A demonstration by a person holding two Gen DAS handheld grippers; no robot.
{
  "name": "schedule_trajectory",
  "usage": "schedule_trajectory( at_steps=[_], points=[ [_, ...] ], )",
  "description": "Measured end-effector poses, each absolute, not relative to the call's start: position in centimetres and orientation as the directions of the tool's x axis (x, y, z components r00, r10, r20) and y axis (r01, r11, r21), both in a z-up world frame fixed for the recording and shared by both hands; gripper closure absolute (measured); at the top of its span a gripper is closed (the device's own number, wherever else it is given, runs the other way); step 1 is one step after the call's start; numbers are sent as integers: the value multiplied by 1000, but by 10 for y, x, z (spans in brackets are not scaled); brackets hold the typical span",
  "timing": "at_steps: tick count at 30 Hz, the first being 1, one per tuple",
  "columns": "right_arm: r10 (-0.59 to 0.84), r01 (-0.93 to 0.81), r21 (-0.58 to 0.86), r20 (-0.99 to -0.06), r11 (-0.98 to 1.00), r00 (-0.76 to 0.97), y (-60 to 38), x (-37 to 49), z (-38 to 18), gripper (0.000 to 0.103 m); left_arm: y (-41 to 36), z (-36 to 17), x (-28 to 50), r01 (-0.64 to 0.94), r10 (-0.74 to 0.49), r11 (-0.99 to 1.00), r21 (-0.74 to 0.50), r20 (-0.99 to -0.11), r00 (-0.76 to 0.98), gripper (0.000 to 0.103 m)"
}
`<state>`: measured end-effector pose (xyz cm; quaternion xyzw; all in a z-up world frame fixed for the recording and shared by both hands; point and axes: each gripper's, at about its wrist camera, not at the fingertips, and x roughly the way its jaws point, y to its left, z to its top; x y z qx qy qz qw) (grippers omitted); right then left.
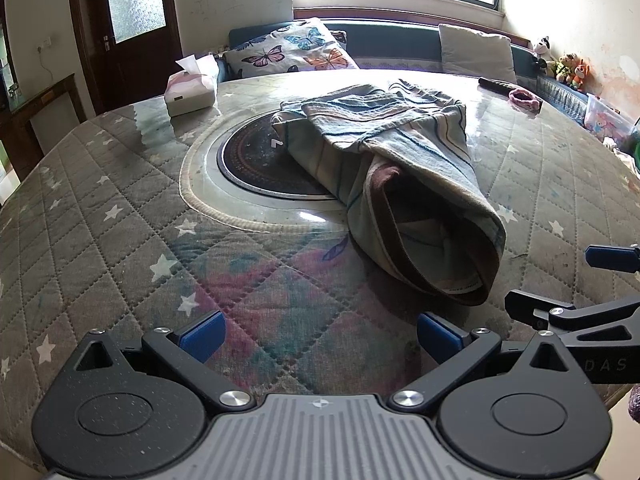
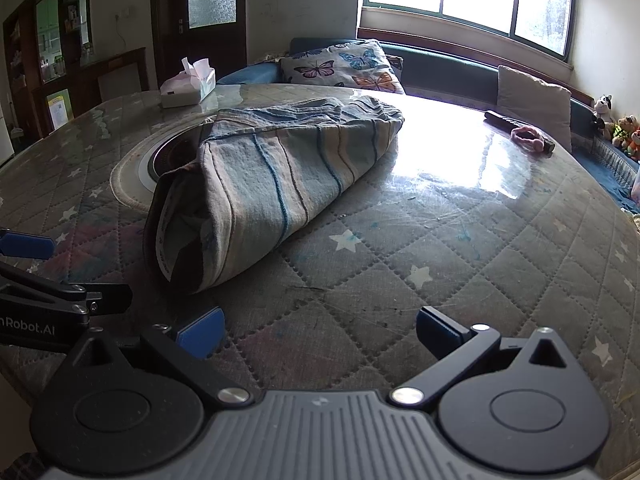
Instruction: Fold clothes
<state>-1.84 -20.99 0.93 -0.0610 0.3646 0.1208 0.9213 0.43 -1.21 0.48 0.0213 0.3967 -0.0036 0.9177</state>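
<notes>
A striped blue-and-beige garment with a brown band at its open end lies folded over in a loose bundle on the quilted table; it also shows in the right wrist view. My left gripper stands open just above the table, short of the garment's brown-edged opening, with nothing between its blue pads. My right gripper is open too, to the right of that same end, holding nothing. Each gripper shows at the edge of the other's view, the right one and the left one.
A tissue box stands at the far left of the table; a round dark inset lies partly under the garment. A pink band and a dark remote lie far right. Beyond are a bench with cushions, soft toys and a window.
</notes>
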Motion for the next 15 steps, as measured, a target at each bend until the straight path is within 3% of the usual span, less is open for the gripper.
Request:
schedule_trajectory(
  at_steps=[15],
  points=[
    [171,-262,-27,-692,965,701,-210,-15,7,0,-12,4,6,27,2,999,28,-733,680,0]
  ],
)
